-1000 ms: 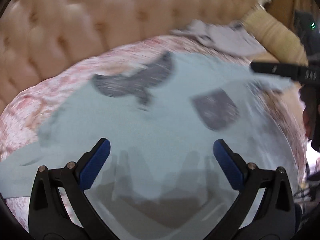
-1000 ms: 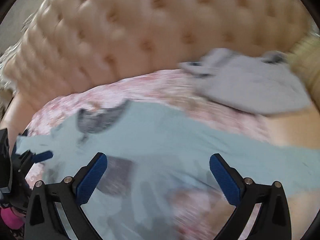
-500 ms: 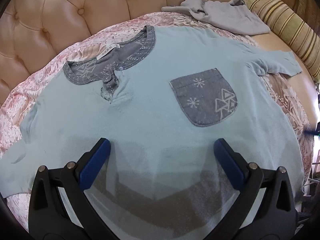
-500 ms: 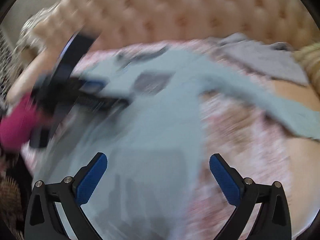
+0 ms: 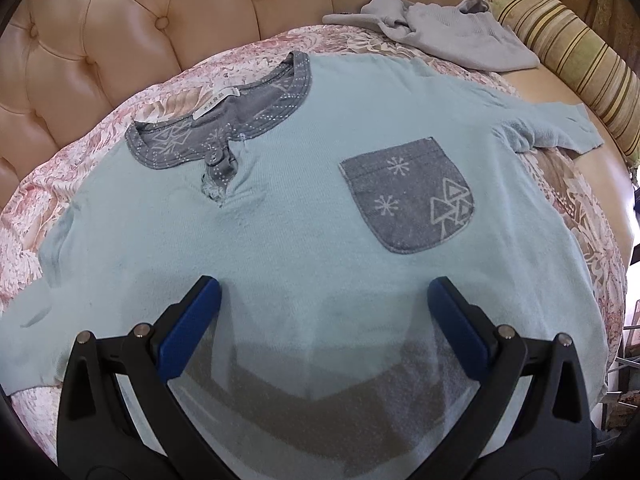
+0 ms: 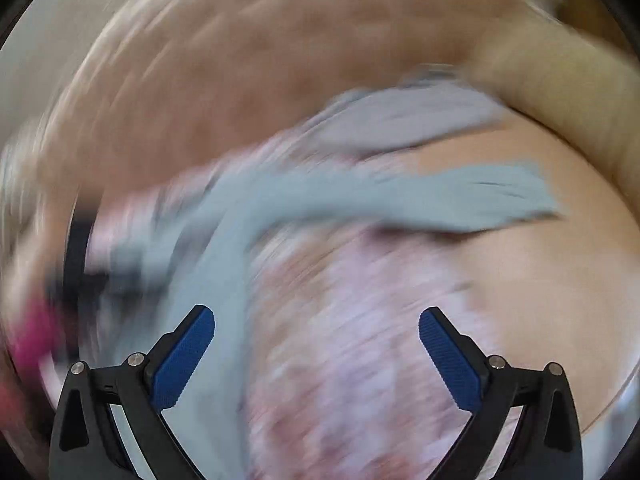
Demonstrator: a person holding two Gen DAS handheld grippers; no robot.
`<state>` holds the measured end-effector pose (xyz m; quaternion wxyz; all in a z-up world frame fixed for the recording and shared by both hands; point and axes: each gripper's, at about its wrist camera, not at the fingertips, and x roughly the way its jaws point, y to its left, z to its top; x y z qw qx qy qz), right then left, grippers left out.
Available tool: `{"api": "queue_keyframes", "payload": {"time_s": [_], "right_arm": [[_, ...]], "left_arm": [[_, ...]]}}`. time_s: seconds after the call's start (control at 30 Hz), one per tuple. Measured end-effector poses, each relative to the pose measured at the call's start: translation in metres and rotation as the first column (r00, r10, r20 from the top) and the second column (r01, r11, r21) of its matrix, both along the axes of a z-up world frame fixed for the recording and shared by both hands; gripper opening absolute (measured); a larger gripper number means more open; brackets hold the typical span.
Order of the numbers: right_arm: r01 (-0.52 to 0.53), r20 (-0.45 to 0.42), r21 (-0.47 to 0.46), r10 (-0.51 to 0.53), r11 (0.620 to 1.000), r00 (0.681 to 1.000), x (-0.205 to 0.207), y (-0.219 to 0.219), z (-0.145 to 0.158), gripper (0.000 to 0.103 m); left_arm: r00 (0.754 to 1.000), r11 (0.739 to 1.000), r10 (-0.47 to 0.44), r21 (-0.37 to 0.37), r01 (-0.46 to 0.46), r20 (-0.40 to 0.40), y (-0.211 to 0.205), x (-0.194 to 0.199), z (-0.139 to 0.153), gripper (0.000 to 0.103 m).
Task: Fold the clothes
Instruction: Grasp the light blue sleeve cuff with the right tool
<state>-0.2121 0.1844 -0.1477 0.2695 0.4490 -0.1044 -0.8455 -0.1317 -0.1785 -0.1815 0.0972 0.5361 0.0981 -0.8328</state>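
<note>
Shirt (image 5: 304,248) lay flat, face up, on the floral bedspread (image 5: 48,216), looking soft, light and limp, best pinched at a sleeve (image 6: 460,196) or hem, while left gripper (image 5: 324,304) and right gripper (image 6: 316,332) gaped empty.

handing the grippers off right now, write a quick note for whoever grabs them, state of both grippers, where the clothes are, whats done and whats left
Left gripper: open, empty, above the lower body of the light blue shirt.
Right gripper: open, empty; its view is motion-blurred, over the floral bedspread near the shirt's sleeve.
Shirt: spread flat and face up on the bedspread, collar toward the tufted headboard, pocket showing, both sleeves out.
Grey garment: crumpled near the headboard, beside the striped bolster.
Done: shirt laid out.
Left: every fold on the shirt, then the grey garment.
</note>
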Motion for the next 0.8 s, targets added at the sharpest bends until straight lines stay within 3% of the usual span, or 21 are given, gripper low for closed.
{"api": "queue_keyframes", "payload": {"time_s": [0.03, 0.1, 0.17, 0.27, 0.37, 0.6, 0.73, 0.8], "right_arm": [[0.098, 0.058, -0.104, -0.092, 0.99, 0.994, -0.02, 0.027, -0.006, 0.103], [0.309, 0.215, -0.261, -0.257, 0.915, 0.942, -0.051, 0.076, -0.029, 0.102], [0.417, 0.276, -0.286, -0.343, 0.863, 0.898, -0.072, 0.101, -0.043, 0.091], [0.43, 0.232, -0.231, -0.38, 0.873, 0.895, -0.086, 0.099, -0.042, 0.078], [0.437, 0.222, -0.216, -0.392, 0.873, 0.893, -0.097, 0.093, -0.044, 0.073], [0.542, 0.292, -0.285, -0.467, 0.79, 0.835, -0.107, 0.112, -0.058, 0.047], [0.566, 0.31, -0.289, -0.484, 0.772, 0.818, -0.116, 0.117, -0.061, 0.039], [0.569, 0.294, -0.254, -0.498, 0.782, 0.816, -0.12, 0.114, -0.06, 0.03]], "left_arm": [[1.0, 1.0, 0.0, 0.001, 0.0, -0.001, 0.0, 0.0, 0.0, 0.103], [1.0, 1.0, -0.001, 0.002, 0.001, -0.002, 0.0, 0.0, 0.0, 0.103], [1.0, 1.0, -0.003, 0.003, 0.003, -0.002, 0.0, -0.001, 0.0, 0.103], [1.0, 1.0, -0.006, 0.002, 0.006, -0.003, -0.001, -0.001, 0.0, 0.103], [1.0, 1.0, -0.008, 0.0, 0.008, -0.014, -0.001, 0.0, 0.0, 0.103], [1.0, 1.0, -0.008, 0.0, 0.008, -0.024, 0.0, 0.001, 0.0, 0.103], [1.0, 1.0, -0.007, 0.001, 0.007, -0.026, 0.0, 0.001, 0.0, 0.103], [1.0, 1.0, -0.006, 0.0, 0.006, -0.029, 0.0, 0.002, -0.001, 0.103]]}}
